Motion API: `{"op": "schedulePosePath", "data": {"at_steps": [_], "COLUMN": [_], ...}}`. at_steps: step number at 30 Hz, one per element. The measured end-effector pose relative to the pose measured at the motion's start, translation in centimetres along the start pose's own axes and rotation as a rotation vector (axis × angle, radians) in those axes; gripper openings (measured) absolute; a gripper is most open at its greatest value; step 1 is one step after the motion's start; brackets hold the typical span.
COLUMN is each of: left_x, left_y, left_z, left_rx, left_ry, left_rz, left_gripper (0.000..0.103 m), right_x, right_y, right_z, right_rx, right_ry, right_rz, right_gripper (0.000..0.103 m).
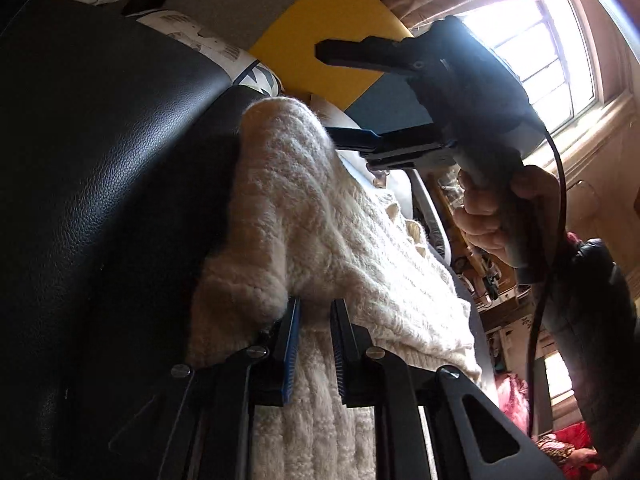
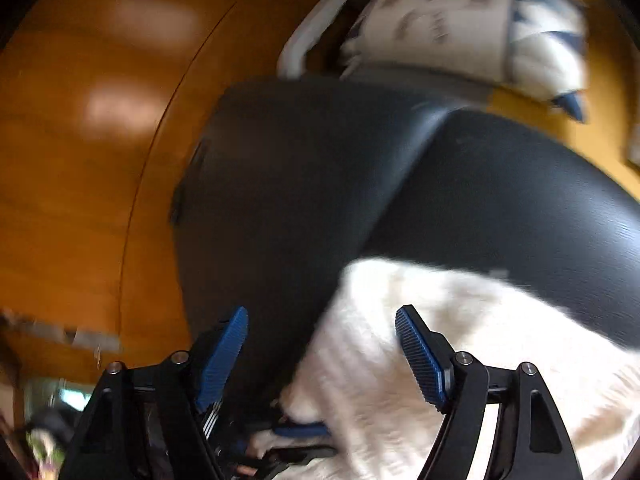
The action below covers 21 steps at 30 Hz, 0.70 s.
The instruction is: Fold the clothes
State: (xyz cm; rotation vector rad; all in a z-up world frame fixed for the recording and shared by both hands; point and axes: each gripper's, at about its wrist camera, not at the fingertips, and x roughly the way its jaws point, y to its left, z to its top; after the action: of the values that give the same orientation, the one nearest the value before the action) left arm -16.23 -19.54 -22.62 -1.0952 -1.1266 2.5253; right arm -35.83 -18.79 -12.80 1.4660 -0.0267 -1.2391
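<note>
Where the left gripper (image 1: 314, 312) enters at 6 o'clock, its narrowly parted blue pads pinch a fold of the cream knit sweater (image 1: 304, 216), which is draped over a black leather seat (image 1: 100, 152). At 2 o'clock the right gripper (image 1: 332, 96), held by a hand (image 1: 496, 216), stands wide open and holds nothing. In the right wrist view, blurred, the sweater lies between the spread fingers (image 2: 420, 352). Beyond: a patterned cushion (image 2: 472, 28), orange wood panel (image 2: 80, 160), barred window (image 1: 532, 56).
</note>
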Motion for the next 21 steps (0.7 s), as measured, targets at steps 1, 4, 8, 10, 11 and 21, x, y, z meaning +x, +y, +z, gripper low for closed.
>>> {"op": "schedulePosePath", "data": {"at_steps": [1, 4, 8, 10, 11, 21], "left_x": [0.1, 0.0, 0.0, -0.1, -0.1, -0.9], "left_y": [0.1, 0.3, 0.3, 0.2, 0.2, 2.5], "left_z": [0.1, 0.1, 0.0, 0.0, -0.1, -0.2], "left_rx": [-0.006, -0.014, -0.008, -0.002, -0.002, -0.106], "left_ry": [0.0, -0.001, -0.002, -0.001, 0.0, -0.016], "left_rz": [-0.008, -0.021, -0.017, -0.012, -0.013, -0.12], "left_gripper": [0.014, 0.014, 0.014, 0.014, 0.014, 0.009], "right_x": [0.2, 0.5, 0.6, -0.9, -2.0, -16.0], "right_y": [0.7, 0.6, -4.5, -5.4, -5.1, -4.8], "right_z": [0.0, 0.2, -0.5, -1.6, -2.4, -21.4], "right_rx": [-0.031, -0.039, 0.151, 0.208, 0.219, 0.461], "right_ry": [0.0, -0.064, -0.184, -0.262, -0.293, -0.661], "right_rz": [0.047, 0.114, -0.08, -0.12, -0.129, -0.146], "right_gripper": [0.078, 0.078, 0.078, 0.056, 0.056, 0.079]}}
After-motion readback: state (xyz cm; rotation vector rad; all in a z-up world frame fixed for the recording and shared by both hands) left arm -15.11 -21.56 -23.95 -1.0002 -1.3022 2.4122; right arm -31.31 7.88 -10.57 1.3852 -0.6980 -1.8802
